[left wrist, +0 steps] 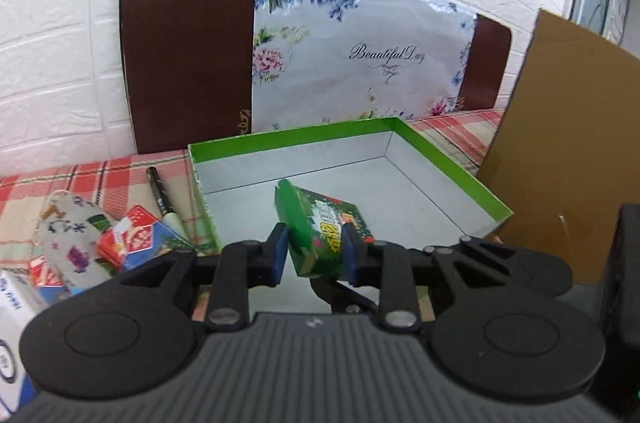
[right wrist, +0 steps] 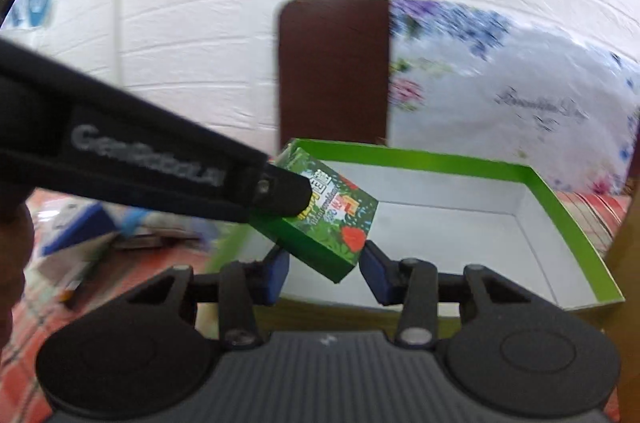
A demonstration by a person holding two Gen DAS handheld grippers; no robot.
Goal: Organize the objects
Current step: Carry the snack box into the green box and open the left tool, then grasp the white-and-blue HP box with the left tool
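A small green box with red flowers and printed lettering hangs tilted over the near edge of an open green tray box with a white inside. My left gripper is shut on it, a blue pad on each side. In the right wrist view the same small green box sits over the green tray box. One of the left gripper's fingers reaches in from the left and lies on its top face. My right gripper clamps the box's lower corner, both pads touching it.
On the plaid cloth left of the tray lie a black pen, a patterned pouch and red and blue packs. A cardboard sheet stands at the right. A floral bag leans on a brown board behind.
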